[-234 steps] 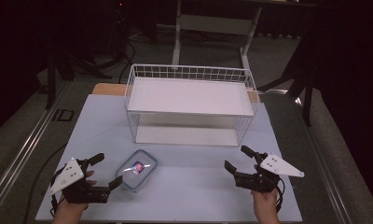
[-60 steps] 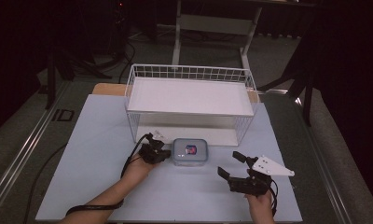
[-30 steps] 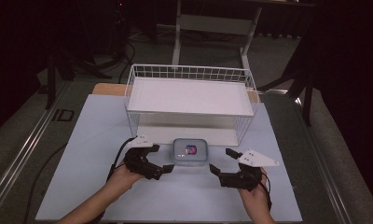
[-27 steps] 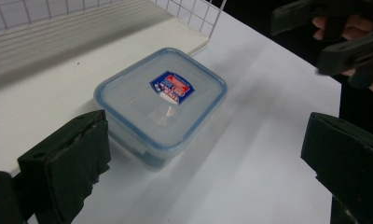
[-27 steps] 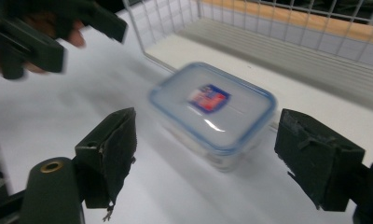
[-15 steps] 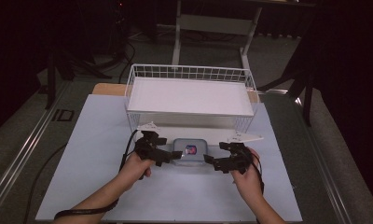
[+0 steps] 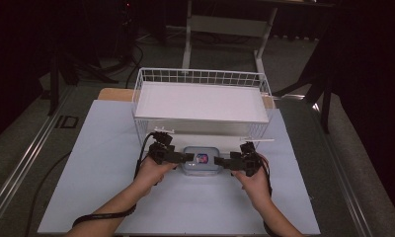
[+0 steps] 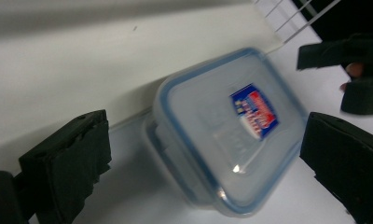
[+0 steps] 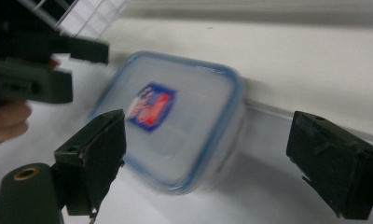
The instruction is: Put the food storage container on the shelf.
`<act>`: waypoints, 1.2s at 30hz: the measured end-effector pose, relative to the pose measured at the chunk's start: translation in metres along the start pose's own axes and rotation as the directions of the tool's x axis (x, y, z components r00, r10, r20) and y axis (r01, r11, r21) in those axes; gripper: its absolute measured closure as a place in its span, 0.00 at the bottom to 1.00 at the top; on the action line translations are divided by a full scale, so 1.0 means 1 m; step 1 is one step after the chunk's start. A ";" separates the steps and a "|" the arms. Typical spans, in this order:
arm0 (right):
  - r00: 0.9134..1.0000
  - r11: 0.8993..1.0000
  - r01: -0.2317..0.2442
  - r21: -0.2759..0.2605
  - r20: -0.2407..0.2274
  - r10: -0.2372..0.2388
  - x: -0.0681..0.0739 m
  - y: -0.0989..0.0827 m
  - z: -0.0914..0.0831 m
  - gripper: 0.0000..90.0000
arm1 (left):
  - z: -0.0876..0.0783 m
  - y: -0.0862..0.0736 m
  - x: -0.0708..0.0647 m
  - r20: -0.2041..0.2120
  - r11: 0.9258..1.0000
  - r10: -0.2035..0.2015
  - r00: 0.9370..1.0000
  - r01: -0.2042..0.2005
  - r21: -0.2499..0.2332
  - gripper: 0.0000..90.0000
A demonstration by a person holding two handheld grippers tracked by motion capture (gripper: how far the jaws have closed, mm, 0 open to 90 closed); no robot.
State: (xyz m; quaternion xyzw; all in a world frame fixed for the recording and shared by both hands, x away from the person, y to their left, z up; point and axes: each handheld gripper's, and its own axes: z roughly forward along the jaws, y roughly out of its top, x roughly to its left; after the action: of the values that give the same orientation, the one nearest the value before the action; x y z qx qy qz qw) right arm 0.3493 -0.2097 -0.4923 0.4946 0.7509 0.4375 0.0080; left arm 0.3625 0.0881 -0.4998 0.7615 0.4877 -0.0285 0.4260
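Box (image 7: 201,161) is lying flat, lid up, at lower centre of the high view, on the bench (image 7: 97,168) just before the basket (image 7: 200,79); its long axis is running left-right. Left gripper (image 7: 184,158) and right gripper (image 7: 220,162) are flanking its short ends, fingers released; the right's have just been opening, nothing clamped.

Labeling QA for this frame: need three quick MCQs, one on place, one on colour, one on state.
1. Where is the box?
A. inside the basket
B. on the table in front of the basket
C. on the floor

2. What colour is the lid's rim?
A. blue
B. red
C. green

3. How do the right gripper's jaws stand?
A. shut on the box
B. open, box between them
C. shut on nothing

Answers:
1 B, the high view shows it on the table before the basket's front wall.
2 A, both gripper views show a blue rim.
3 B, the right gripper view shows both jaws apart from the box.
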 end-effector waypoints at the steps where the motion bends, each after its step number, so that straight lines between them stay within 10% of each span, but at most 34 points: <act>1: 1.000 1.000 -0.019 -0.006 -0.006 0.019 -0.003 0.000 0.000 0.13 | 0.001 -0.001 0.002 0.000 1.000 -0.011 1.000 0.011 0.007 0.04; 12: 0.967 0.965 -0.248 0.081 -0.042 0.252 -0.031 -0.007 0.018 0.21 | 0.014 -0.005 0.016 0.062 0.992 -0.123 0.990 0.121 0.038 0.22; 15: 0.945 0.946 -0.307 0.103 -0.087 0.316 -0.032 -0.009 0.023 0.25 | 0.015 -0.007 0.015 0.061 0.985 -0.168 0.984 0.165 0.056 0.27; 22: 0.927 0.933 -0.335 0.131 -0.130 0.351 -0.029 -0.010 0.027 0.39 | 0.017 -0.014 0.014 0.136 0.971 -0.227 0.964 0.213 0.107 0.41; 28: 0.926 0.928 -0.324 0.183 -0.141 0.351 -0.020 -0.008 0.028 0.47 | 0.013 -0.013 0.011 0.131 0.975 -0.203 0.970 0.188 0.115 0.46; 36: 0.938 0.946 -0.299 0.126 -0.142 0.316 -0.013 -0.016 0.020 0.51 | 0.004 -0.018 -0.001 0.092 0.992 -0.097 0.991 0.088 0.090 0.51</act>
State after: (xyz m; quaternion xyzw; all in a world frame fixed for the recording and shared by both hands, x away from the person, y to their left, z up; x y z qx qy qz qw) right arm 0.3533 -0.2084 -0.5204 0.5690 0.6840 0.4324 -0.1463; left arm 0.3499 0.0871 -0.5129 0.7533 0.4997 -0.1058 0.4143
